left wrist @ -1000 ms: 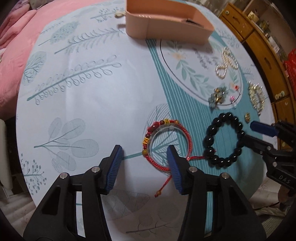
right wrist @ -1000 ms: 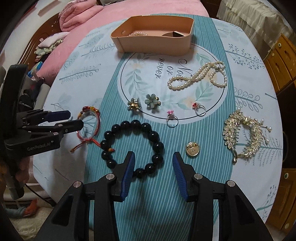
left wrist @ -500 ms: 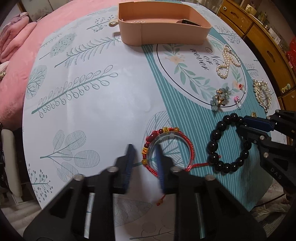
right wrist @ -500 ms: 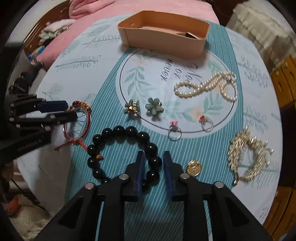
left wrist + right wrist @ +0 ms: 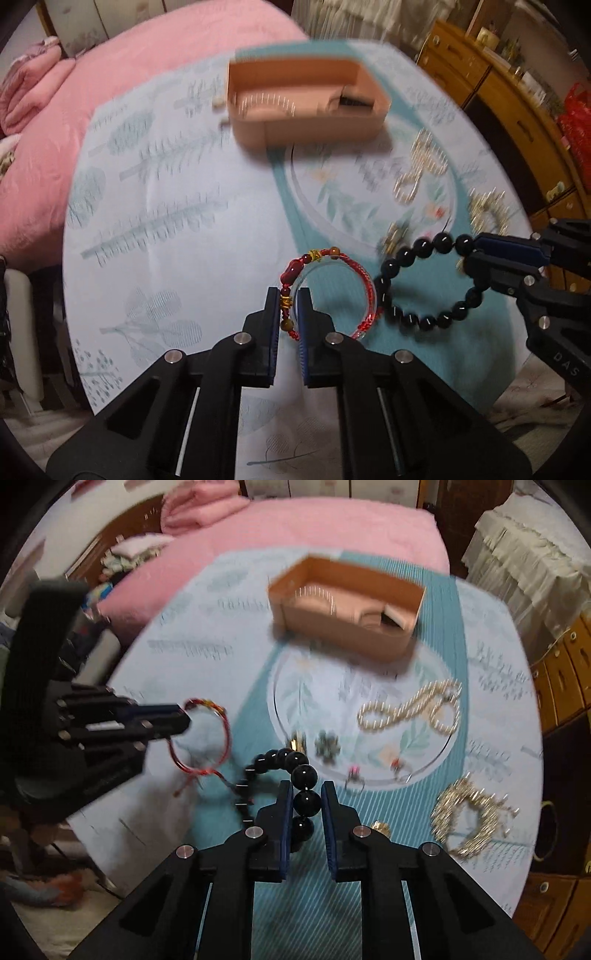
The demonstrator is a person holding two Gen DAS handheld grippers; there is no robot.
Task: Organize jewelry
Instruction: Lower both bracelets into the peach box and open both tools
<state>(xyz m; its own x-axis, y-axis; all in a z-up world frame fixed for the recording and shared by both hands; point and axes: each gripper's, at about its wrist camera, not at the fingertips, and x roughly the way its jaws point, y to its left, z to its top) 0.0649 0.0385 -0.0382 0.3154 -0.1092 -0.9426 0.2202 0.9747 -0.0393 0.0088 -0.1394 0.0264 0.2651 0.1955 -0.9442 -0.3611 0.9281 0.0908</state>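
My left gripper (image 5: 288, 295) is shut on the red cord bracelet (image 5: 365, 284) and holds it above the tablecloth; both show in the right wrist view, the gripper (image 5: 181, 716) and the bracelet (image 5: 225, 734). My right gripper (image 5: 307, 794) is shut on the black bead bracelet (image 5: 304, 773), lifted off the cloth; the left wrist view shows this gripper (image 5: 476, 251) and the bracelet (image 5: 424, 317) too. The peach jewelry box (image 5: 306, 107) stands open at the far side of the table, with a pearl strand inside.
On the cloth lie a pearl necklace (image 5: 410, 709), a gold hair comb (image 5: 469, 812), two rings (image 5: 356, 779), a flower brooch (image 5: 327, 746) and a gold button (image 5: 380, 827). A pink bed (image 5: 295, 528) lies behind, wooden drawers (image 5: 517, 110) to the right.
Both grippers closed from open, the left on the red bracelet and the right on the black beads, and both have lifted their bracelets off the table.
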